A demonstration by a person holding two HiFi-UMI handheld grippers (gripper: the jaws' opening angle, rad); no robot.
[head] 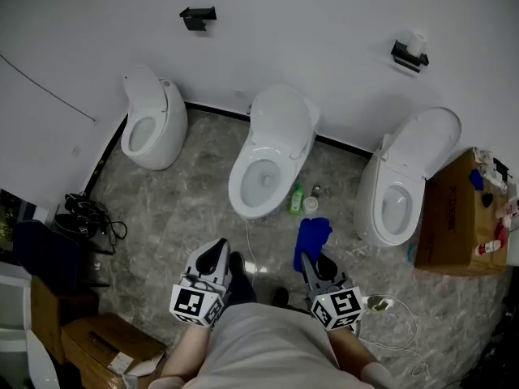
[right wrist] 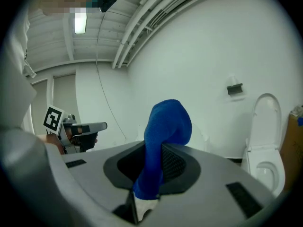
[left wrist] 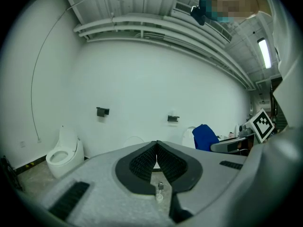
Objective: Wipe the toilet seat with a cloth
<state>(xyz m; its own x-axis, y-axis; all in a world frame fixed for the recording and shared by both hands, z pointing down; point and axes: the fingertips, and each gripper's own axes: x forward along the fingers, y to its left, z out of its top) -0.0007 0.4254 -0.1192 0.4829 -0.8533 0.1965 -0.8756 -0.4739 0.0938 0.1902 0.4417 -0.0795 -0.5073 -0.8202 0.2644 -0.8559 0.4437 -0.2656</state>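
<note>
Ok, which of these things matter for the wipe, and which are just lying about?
For the job:
blue cloth, held in the right gripper
middle toilet straight ahead, likely the one to wipe

Lying about:
green bottle
left toilet
right toilet
cardboard box
cables

1. Three toilets stand along the wall: the left toilet (head: 150, 128), the middle toilet (head: 268, 156) and the right toilet (head: 401, 189).
2. Two black wall brackets are mounted above them: the left bracket (head: 198, 16) and the right bracket (head: 408, 55).
3. Two grippers show: the left gripper (head: 212, 258) and the right gripper (head: 310, 262), each with one marker cube.
4. There is one blue cloth (head: 311, 237).
5. Two cardboard boxes sit on the floor: the right box (head: 450, 217) and the lower-left box (head: 93, 339).
6. One green bottle (head: 297, 199) stands on the floor.
7. One bundle of black cables (head: 85, 213) lies at the left.
</note>
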